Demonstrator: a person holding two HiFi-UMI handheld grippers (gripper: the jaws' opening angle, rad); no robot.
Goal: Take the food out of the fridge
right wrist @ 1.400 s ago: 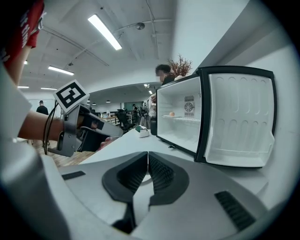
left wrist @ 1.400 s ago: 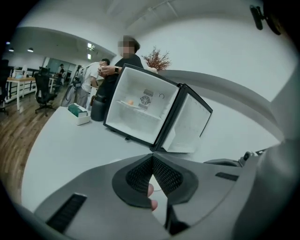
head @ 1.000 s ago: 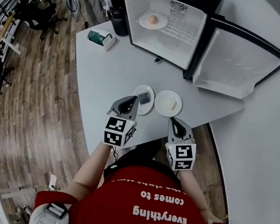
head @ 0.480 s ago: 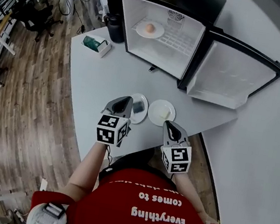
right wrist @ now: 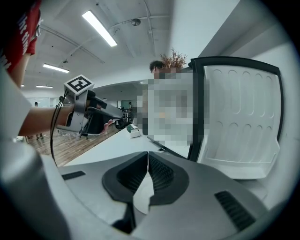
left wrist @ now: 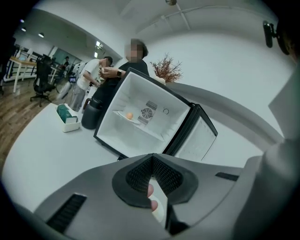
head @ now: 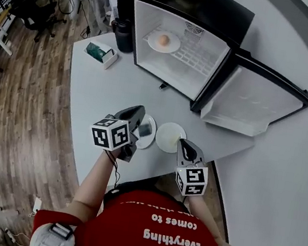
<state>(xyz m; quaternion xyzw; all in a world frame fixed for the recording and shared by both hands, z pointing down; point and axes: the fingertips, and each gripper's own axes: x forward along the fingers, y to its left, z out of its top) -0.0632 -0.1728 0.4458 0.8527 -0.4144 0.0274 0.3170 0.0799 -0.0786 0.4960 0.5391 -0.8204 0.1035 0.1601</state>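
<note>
While the fingers of the left gripper meet tip to tip with nothing between them, we read that hand as closed and empty. The right gripper shows the same, its pads pressed together on air.

Over the last second we have rolled the left gripper, so its marker cube turns a different face to the head camera and sits further left in the frame. Measured against the plates, both hands have edged up the frame, toward the fridge. The left tips hang over the upper left edge of a small white plate carrying something dark grey. The right tips lie at the right rim of a second plate, whose load is too pale to name. Both plates rest side by side near the lower edge of the white surface.

Further out, at the upper centre of the head view, the black mini fridge stands with its door swung wide to the right. On its wire shelf a third plate holds a round orange-brown food, well apart from either hand.

We judge that two servings are already out and let go. The forward drift looks like the start of the reach for the shelf plate, the last thing left to fetch.
</note>
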